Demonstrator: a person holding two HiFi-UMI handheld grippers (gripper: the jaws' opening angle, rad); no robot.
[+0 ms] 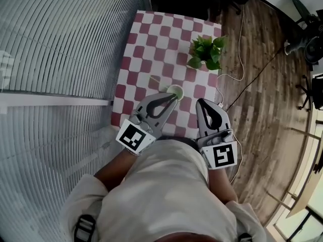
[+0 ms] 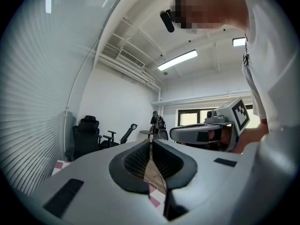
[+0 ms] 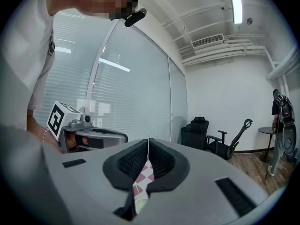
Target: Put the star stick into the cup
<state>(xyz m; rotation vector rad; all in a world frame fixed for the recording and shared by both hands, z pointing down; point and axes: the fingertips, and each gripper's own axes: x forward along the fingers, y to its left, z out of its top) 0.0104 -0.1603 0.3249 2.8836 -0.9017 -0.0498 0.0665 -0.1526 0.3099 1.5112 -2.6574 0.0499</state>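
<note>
A small pale cup (image 1: 174, 90) with a green rim stands on the checkered table (image 1: 151, 39) near its front edge. A thin pale stick (image 1: 155, 79) leans out of the cup toward the upper left; its star end is too small to make out. My left gripper (image 1: 176, 96) is held just in front of the cup, its tips right at the rim, and its jaws are shut with nothing between them (image 2: 151, 142). My right gripper (image 1: 200, 101) hovers to the right of the cup, apart from it, and is also shut and empty (image 3: 148, 139).
A potted green plant (image 1: 206, 52) stands at the table's right edge, behind the cup. A glass wall with blinds (image 1: 60, 59) runs along the left. Cables (image 1: 241, 59) lie on the wooden floor at the right. Office chairs (image 3: 206, 132) stand farther off.
</note>
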